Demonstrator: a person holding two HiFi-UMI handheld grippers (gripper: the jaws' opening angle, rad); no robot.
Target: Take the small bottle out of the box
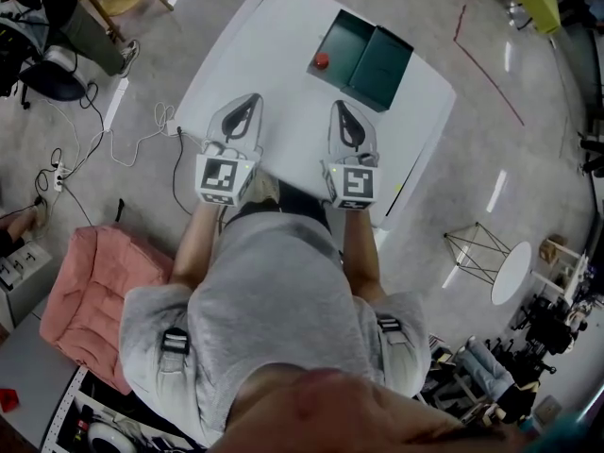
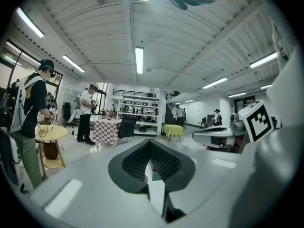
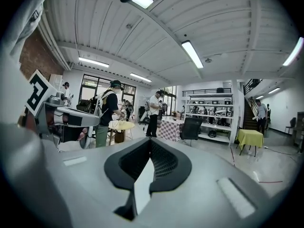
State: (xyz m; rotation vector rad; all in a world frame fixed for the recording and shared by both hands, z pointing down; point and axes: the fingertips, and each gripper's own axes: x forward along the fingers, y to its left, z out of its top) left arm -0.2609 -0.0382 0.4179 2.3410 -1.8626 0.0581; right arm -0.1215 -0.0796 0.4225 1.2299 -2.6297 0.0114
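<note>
The left tool and the right tool are both closed and empty, over the near edge of the worktop. The small bottle sits in the open box, well ahead. The reaching tool should open before it descends around the red cap.

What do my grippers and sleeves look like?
The left gripper and right gripper are light grey shells with dark teardrop-shaped recesses, each carrying a white cube with black square markers. Grey short-sleeved T-shirt, black buckled straps on both sleeves.
</note>
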